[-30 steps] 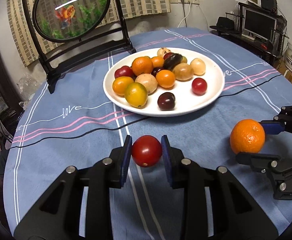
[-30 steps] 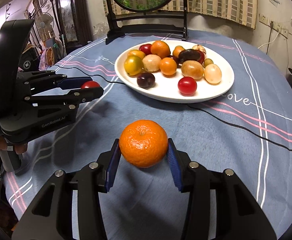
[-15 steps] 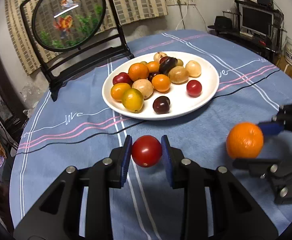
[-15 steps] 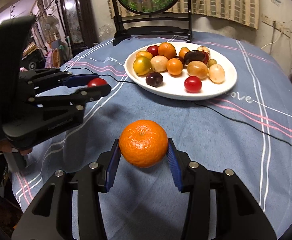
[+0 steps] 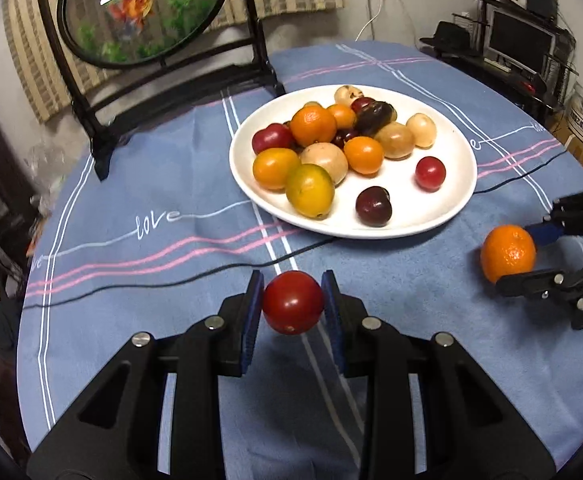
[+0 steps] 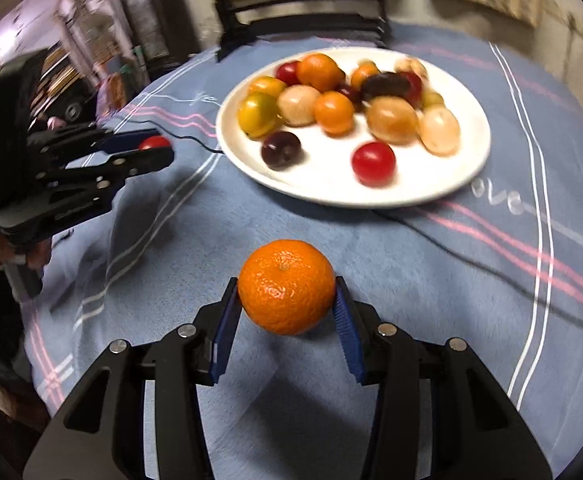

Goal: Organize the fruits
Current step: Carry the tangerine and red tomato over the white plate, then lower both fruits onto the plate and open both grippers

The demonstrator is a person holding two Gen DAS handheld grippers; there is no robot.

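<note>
My left gripper is shut on a red cherry tomato, held just above the blue tablecloth, short of the white plate. The plate carries several small fruits: oranges, red and dark tomatoes, pale round ones. My right gripper is shut on an orange mandarin, also in front of the plate. In the left wrist view the mandarin and right gripper sit at the far right. In the right wrist view the left gripper with its tomato is at the left.
A round table under a blue cloth with pink and white stripes. A dark framed oval screen stands behind the plate. A thin black cable runs across the cloth. A desk with a monitor is at the back right.
Both grippers have moved toward the plate with their fruit still held; the plate looks nearer and larger in both views. The right wrist view is now blurred from motion.
</note>
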